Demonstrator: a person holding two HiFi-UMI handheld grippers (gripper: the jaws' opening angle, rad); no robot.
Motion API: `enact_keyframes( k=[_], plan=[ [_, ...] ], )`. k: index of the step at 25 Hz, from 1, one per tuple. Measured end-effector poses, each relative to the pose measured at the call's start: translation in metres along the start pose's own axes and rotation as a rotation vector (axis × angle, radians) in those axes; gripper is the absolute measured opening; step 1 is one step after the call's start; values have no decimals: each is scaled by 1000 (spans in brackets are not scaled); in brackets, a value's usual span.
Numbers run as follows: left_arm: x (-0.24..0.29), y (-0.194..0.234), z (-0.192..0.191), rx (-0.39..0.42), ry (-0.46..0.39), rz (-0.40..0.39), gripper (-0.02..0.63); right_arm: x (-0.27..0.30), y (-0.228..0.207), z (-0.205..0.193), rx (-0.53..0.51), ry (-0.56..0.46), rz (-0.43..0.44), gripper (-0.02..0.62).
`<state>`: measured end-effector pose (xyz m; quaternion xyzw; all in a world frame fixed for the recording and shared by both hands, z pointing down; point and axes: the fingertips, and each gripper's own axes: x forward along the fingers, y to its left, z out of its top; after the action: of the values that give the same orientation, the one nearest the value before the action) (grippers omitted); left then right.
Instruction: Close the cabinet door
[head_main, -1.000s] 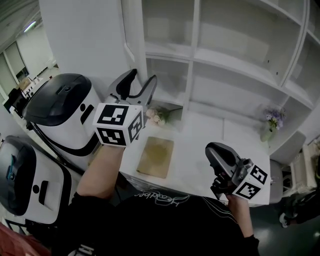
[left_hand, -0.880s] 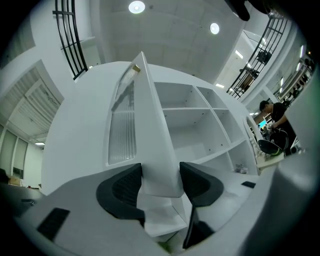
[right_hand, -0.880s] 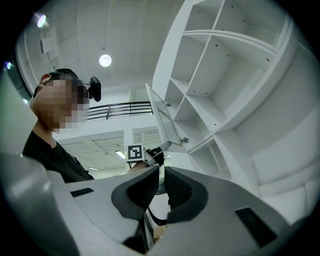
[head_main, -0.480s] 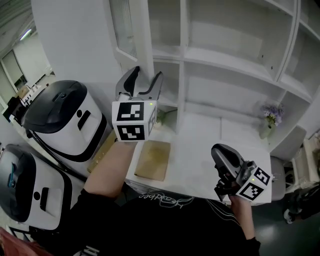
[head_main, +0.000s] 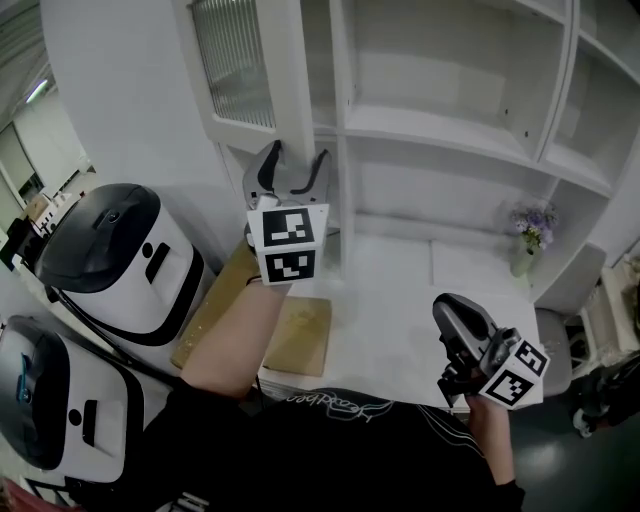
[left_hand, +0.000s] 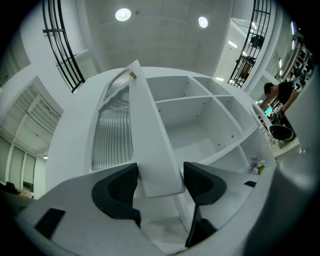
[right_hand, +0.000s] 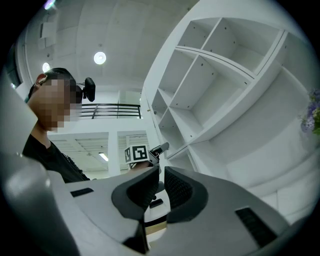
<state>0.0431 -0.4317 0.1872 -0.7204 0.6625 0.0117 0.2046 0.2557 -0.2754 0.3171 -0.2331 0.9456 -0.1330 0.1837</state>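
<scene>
**Left gripper closes in on the door edge**

Left gripper (head_main: 293, 160) has moved in from the side since the earlier frame and now straddles the lower edge of the door (head_main: 285, 90). Its jaws have just been opening and stand wide, the door's bottom corner between them with a gap on at least one side. The door hangs ajar at the left end of the cabinet (head_main: 450, 120). The left forearm reaches forward, jaws tilted slightly upward. Right gripper (head_main: 452, 306) stays low by the near edge of the table (head_main: 400, 310), jaws nearly together and empty, also angled up towards the shelves.
</scene>
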Motion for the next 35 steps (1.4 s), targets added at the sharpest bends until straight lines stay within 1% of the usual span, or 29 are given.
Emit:
enact_keyframes(
  k=[5,10,15,22,26,31,35],
  plan=[
    [21,-11,-4,12,5,-3,308,-12,-11,4,1,-8,-41,59],
    [40,-17,-8,29,1,10,308,-21,-24,6,10,-6,-77,60],
    [54,-21,-13,39,28,5,307,-29,-35,4,21,-8,-111,60],
    [78,-27,-19,57,58,-20,284,-31,-44,-3,42,20,-125,60],
    [88,-27,-21,41,59,-34,279,-31,-47,-4,46,21,-127,60],
    [98,-27,-25,37,83,-76,279,-33,-52,-10,71,19,-138,60],
    [102,-26,-26,28,92,-83,276,-36,-56,-15,85,21,-150,60]
  ],
)
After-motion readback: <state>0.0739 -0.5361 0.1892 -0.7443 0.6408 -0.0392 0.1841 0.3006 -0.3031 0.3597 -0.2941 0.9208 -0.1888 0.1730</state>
